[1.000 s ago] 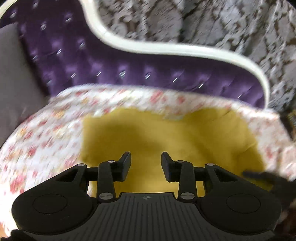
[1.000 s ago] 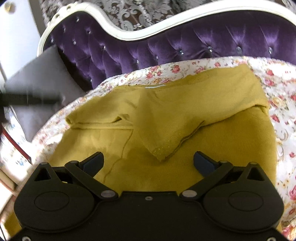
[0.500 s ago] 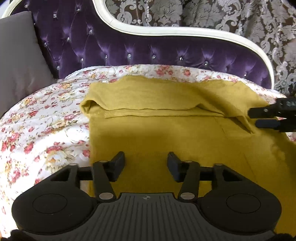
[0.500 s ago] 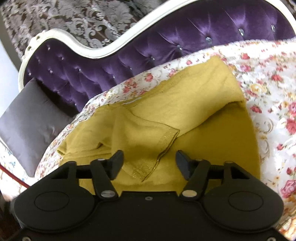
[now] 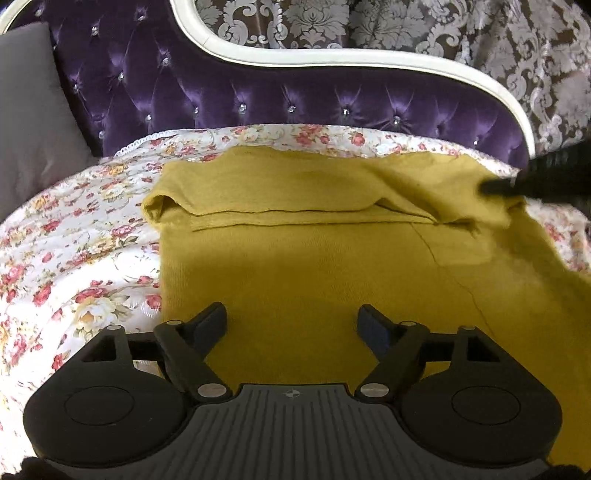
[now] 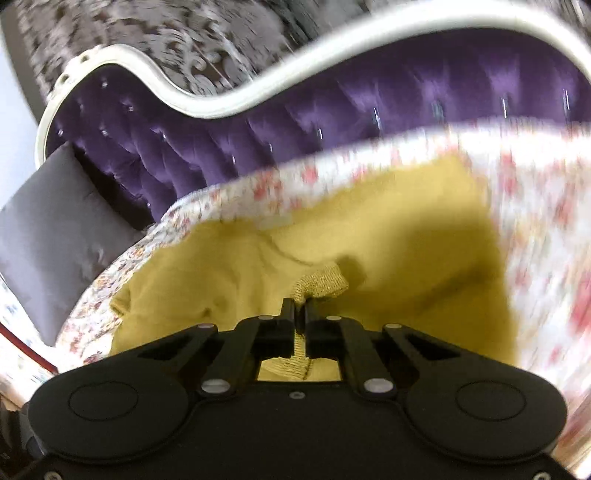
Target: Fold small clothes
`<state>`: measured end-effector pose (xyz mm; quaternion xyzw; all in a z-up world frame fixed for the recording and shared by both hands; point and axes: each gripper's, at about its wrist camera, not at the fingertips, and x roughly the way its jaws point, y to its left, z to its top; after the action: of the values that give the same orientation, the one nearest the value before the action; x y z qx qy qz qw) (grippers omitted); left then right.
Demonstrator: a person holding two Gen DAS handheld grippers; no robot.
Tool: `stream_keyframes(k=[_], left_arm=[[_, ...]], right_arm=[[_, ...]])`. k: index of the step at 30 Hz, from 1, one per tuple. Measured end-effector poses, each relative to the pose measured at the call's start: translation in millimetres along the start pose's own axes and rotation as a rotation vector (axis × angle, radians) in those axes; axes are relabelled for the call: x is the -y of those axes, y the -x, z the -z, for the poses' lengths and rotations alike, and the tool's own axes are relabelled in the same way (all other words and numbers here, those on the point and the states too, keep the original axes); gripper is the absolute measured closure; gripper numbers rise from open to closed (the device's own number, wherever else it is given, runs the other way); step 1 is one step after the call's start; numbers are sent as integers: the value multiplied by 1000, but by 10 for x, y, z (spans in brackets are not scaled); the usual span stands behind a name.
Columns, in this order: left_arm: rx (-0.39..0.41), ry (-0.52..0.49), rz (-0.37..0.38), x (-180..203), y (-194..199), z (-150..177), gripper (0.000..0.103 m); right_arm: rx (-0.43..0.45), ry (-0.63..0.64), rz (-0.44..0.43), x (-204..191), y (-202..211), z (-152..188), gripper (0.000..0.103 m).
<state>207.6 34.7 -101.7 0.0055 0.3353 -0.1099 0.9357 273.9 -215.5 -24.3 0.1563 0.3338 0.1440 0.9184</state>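
Note:
A mustard-yellow knit sweater (image 5: pixel 314 266) lies flat on a floral bedspread (image 5: pixel 74 258), with one sleeve folded across its upper part. My left gripper (image 5: pixel 291 325) is open and empty, low over the sweater's body. My right gripper (image 6: pixel 300 314) is shut on the ribbed sleeve cuff (image 6: pixel 321 286) of the sweater (image 6: pixel 221 280). In the left wrist view the right gripper (image 5: pixel 535 181) shows as a dark blur at the sweater's right shoulder.
A purple tufted headboard (image 5: pixel 295 99) with a white frame (image 5: pixel 332 59) runs along the back. A grey cushion (image 5: pixel 33 118) leans at the left, also in the right wrist view (image 6: pixel 55 229). Patterned curtain (image 5: pixel 443 29) hangs behind.
My right gripper has closed on the sleeve cuff and is moving fast, blurring its view. My left gripper has opened wider over the sweater's body.

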Motion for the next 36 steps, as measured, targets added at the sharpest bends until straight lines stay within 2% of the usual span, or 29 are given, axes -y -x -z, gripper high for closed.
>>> stream_keyframes(k=[3,7,12,14,15,16,17,20,22,24,25,26,30,36], left_arm=[[4,19,14,-33,8,1,26],[2,10,6,-7,6,0,26],[2,13,11,-16,7,0,26],[3,15,14,-24,11,-1,26],[3,15,15,-26,11,1,26],[3,15,15,-25,10,0,25],[3,14,14,-25,8,1,25],[0,4,9,-11,-1,2,24],[-4,-9,8,6,-15,1,21],[-9,-23,3,29,-31,1,19],[-10,-28,0,38,-37,2,18],[-11,-31,-1,42,-43,-1,17],[-11,-29,4,30,-40,-1,17],[-13,-43,-1,36,-39,2,17]], right_arm=[[50,75,56,23,91,-321,92],[76,154,178,180,39,-640,92],[3,153,258,459,-320,-738,91],[-26,152,268,535,-462,-681,83],[-30,150,285,555,-515,-656,82],[-31,147,307,585,-529,-625,76],[-20,137,324,607,-523,-596,61],[44,125,311,609,-346,-492,34],[67,157,303,533,-211,-407,32],[68,175,294,472,-104,-331,22],[66,173,277,446,-37,-261,11],[64,167,254,434,26,-189,5],[18,144,222,352,190,104,0],[-8,114,175,213,502,530,0]])
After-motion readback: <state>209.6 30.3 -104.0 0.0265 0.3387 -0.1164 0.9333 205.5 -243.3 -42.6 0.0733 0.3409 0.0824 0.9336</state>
